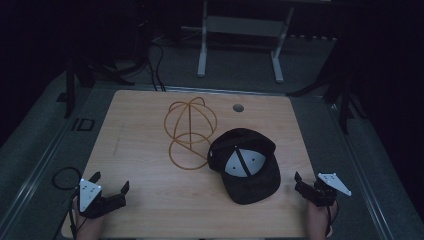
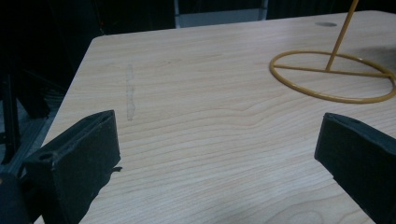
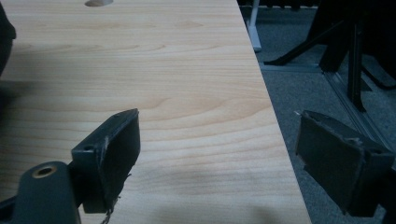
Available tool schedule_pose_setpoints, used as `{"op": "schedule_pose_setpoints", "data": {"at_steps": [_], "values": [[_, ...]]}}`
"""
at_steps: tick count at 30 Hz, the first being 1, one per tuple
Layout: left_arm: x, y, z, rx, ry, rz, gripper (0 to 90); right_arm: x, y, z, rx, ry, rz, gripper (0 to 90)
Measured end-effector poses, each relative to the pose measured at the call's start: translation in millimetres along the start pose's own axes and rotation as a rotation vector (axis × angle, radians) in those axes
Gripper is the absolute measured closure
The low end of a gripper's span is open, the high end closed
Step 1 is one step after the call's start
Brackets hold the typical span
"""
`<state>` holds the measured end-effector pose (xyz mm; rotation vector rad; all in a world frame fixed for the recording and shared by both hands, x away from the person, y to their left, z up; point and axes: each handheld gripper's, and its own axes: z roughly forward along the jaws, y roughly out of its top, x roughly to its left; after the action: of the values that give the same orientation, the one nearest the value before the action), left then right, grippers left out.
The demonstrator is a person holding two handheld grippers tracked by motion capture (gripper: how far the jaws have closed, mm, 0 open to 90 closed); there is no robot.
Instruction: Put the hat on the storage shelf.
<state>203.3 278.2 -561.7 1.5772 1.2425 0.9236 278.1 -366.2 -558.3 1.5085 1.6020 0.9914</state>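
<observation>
- Black cap [image 1: 245, 165] lies upside down mid-table, touching the gold wire hat stand [image 1: 190, 131] — likely awaiting mounting;
- left tool [image 1: 110, 186] and right tool [image 1: 305, 184] — both released, empty, at the table [image 1: 150, 210] near corners.

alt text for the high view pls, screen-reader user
A black cap lies upside down on a wooden table, touching a gold wire hat stand to its left. Open left gripper and right gripper wait at the near corners.
</observation>
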Motion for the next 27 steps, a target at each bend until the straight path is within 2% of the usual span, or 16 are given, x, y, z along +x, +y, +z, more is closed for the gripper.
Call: {"op": "schedule_pose_setpoints", "data": {"at_steps": [3,7,8,12,13,14,16,18,22,23,25,26,27], "values": [[0.5,0.3,-0.6,-0.008,-0.005,-0.010,0.6,-0.3,-0.2,-0.3,-0.005,-0.001,0.003,13.9],[-1.6,0.5,-0.1,0.006,-0.008,-0.004,0.6,-0.8,0.0,0.0,0.009,0.013,0.010,13.2],[-4.2,0.8,-0.7,0.006,-0.015,0.000,0.6,-1.6,0.6,-0.5,0.012,0.028,0.004,13.1],[-9.1,2.1,-2.5,-0.001,-0.014,0.017,0.6,-2.2,3.2,-3.5,0.003,0.021,-0.022,13.1],[-12.2,3.1,-3.8,-0.001,-0.018,0.016,0.6,-6.8,8.2,-10.7,-0.004,0.040,0.019,13.1],[-13.9,3.3,-4.2,-0.005,-0.025,0.016,0.6,-7.7,10.8,-12.7,-0.007,0.051,0.019,13.1],[-17.7,3.9,-3.7,0.007,-0.045,0.015,0.6,-6.8,17.7,-17.3,-0.008,0.051,-0.004,12.7],[-22.1,4.5,-3.5,0.012,-0.031,0.030,0.6,-5.4,26.7,-22.3,-0.023,0.070,-0.012,12.2],[-28.8,6.0,-3.7,0.007,-0.024,0.044,0.6,0.1,45.4,-31.5,-0.089,0.125,-0.046,11.6],[-30.0,5.9,-4.2,-0.003,-0.034,0.033,0.6,2.7,51.5,-33.3,-0.106,0.151,-0.060,11.6],[-32.3,7.7,-4.8,0.012,-0.046,0.011,0.6,9.0,61.7,-35.7,-0.103,0.162,-0.095,12.2],[-33.1,9.9,-5.5,0.040,-0.052,-0.004,0.6,12.9,67.1,-36.7,-0.096,0.166,-0.120,12.6],[-33.6,12.9,-6.0,0.082,-0.059,-0.022,0.6,16.4,72.6,-37.5,-0.086,0.191,-0.136,12.6]]}}
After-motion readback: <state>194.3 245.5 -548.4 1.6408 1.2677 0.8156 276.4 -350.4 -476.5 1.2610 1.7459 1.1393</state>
